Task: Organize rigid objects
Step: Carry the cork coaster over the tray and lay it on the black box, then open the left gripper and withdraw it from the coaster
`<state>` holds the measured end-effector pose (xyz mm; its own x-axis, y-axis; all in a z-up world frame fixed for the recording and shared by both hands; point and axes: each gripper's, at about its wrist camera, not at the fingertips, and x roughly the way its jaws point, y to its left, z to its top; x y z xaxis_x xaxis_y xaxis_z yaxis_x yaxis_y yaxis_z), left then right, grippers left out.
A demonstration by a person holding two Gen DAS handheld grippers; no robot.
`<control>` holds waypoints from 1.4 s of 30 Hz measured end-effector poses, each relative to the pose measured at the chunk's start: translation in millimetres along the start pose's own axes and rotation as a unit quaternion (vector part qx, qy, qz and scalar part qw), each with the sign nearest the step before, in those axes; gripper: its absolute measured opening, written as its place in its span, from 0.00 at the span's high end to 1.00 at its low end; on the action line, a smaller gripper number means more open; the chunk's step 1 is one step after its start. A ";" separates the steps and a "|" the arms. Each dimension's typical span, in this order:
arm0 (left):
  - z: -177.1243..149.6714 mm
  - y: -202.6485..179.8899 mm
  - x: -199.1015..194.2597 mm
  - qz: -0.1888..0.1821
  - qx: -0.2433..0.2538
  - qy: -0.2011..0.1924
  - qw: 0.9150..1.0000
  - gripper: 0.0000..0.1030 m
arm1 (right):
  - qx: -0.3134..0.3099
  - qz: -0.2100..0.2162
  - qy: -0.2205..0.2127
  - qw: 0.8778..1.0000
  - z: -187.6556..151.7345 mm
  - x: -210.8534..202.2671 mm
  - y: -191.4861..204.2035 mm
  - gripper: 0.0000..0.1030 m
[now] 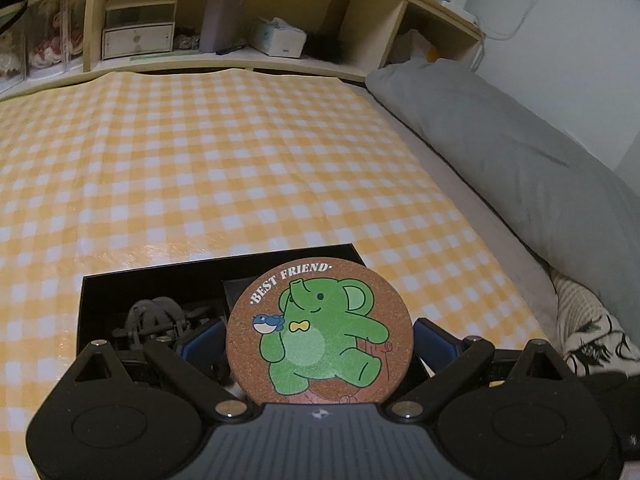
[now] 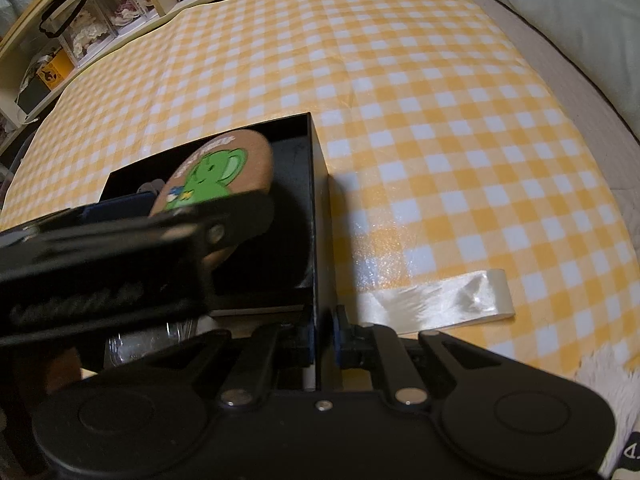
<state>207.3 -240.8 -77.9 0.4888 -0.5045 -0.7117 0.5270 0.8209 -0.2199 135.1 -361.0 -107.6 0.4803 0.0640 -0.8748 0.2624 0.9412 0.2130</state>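
A round cork coaster (image 1: 320, 332) printed with a green elephant and "BEST FRIEND" is held by its edges in my left gripper (image 1: 318, 342), which is shut on it. It hangs tilted over the open black box (image 1: 160, 276), where a dark hair claw (image 1: 154, 320) lies inside. The right wrist view shows the same coaster (image 2: 220, 172) over the box's right half, with the left gripper (image 2: 188, 204) reaching in from the left. My right gripper (image 2: 324, 340) is shut on the near end of the box's right wall (image 2: 318, 208), one blue pad on each side.
The box stands on a yellow-and-white checked cloth (image 1: 200, 160). A shiny white strip (image 2: 440, 300) lies on the cloth just right of the box. A grey pillow (image 1: 500, 152) runs along the right side. A wooden shelf (image 1: 240, 60) with boxes stands behind.
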 end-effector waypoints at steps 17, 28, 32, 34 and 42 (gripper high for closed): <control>-2.1 5.3 6.2 -0.005 -0.024 0.021 0.999 0.02 | 0.000 0.000 0.000 1.000 -0.3 -0.1 -0.3 0.91; 1.3 4.5 -8.8 -0.003 0.008 0.027 1.000 0.06 | 0.001 0.001 -0.001 1.000 -0.2 0.2 -0.5 0.91; -6.4 7.3 -19.4 0.006 0.029 0.047 0.998 0.28 | 0.003 0.003 -0.001 1.000 -0.7 -0.5 -0.4 0.91; -8.2 11.8 -24.6 0.011 0.030 0.054 0.998 0.35 | -0.001 0.002 -0.003 1.000 -1.7 -1.1 1.3 0.91; -14.2 14.0 -19.4 0.009 0.038 0.064 0.997 0.52 | 0.003 0.004 -0.002 1.000 -2.7 -1.1 2.2 0.91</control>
<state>195.3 -215.7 -76.7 0.4089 -0.4485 -0.7948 0.5723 0.8044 -0.1595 132.9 -358.1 -107.4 0.4863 0.0693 -0.8711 0.2633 0.9389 0.2217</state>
